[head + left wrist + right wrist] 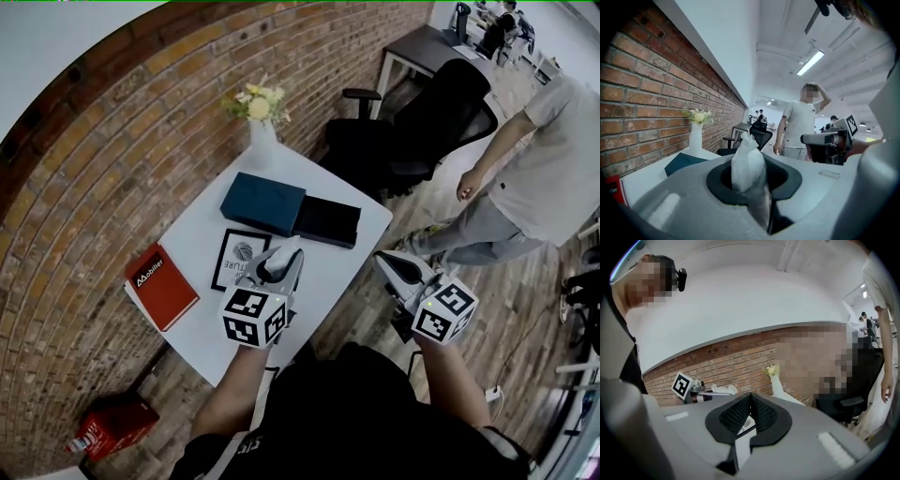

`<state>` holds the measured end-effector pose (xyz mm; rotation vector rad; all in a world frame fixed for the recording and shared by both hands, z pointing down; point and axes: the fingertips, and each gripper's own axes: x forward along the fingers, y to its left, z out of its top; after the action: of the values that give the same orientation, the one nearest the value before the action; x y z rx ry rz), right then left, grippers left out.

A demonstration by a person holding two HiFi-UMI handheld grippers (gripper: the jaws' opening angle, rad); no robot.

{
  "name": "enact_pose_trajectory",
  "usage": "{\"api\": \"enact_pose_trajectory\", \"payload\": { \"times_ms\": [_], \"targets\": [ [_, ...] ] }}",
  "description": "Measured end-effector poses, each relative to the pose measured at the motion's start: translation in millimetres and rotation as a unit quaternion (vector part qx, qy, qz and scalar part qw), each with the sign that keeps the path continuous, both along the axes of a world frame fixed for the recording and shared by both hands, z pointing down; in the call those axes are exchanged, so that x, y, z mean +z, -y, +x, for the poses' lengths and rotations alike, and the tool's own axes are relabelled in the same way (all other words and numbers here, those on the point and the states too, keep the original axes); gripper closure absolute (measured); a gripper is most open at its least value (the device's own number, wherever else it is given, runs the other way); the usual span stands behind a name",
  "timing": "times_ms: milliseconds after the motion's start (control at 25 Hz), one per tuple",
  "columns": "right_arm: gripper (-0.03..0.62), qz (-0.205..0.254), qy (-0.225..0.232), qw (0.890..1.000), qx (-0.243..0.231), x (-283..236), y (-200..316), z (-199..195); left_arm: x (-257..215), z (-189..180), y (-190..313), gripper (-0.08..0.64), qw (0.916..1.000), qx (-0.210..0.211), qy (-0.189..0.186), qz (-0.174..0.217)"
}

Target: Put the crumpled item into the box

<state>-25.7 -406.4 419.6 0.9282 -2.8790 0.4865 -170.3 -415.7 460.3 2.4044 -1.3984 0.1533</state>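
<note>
Pinched upright in the left gripper (753, 180), grey jaws parted just enough to clamp it, the crumpled white tissue wad (746, 159) rides above the white table (333, 272), so pickup looks done and the drop into the flat black open box (326, 221) beside the teal lid (262, 203) remains, right gripper (750, 409) closed tight, empty.
</note>
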Motion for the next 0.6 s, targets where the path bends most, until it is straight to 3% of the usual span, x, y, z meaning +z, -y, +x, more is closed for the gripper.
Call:
{"api": "enact_pose_trajectory", "payload": {
  "times_ms": [400,600],
  "targets": [
    [0.592,-0.027,0.017,0.999,0.016,15,53,35,34,40,64,0.488,0.9981,0.018,0.023,-0.054],
    [0.592,-0.047,0.023,0.998,0.019,34,67,58,63,58,98,0.488,0.9956,0.015,0.017,-0.091]
  ]
}}
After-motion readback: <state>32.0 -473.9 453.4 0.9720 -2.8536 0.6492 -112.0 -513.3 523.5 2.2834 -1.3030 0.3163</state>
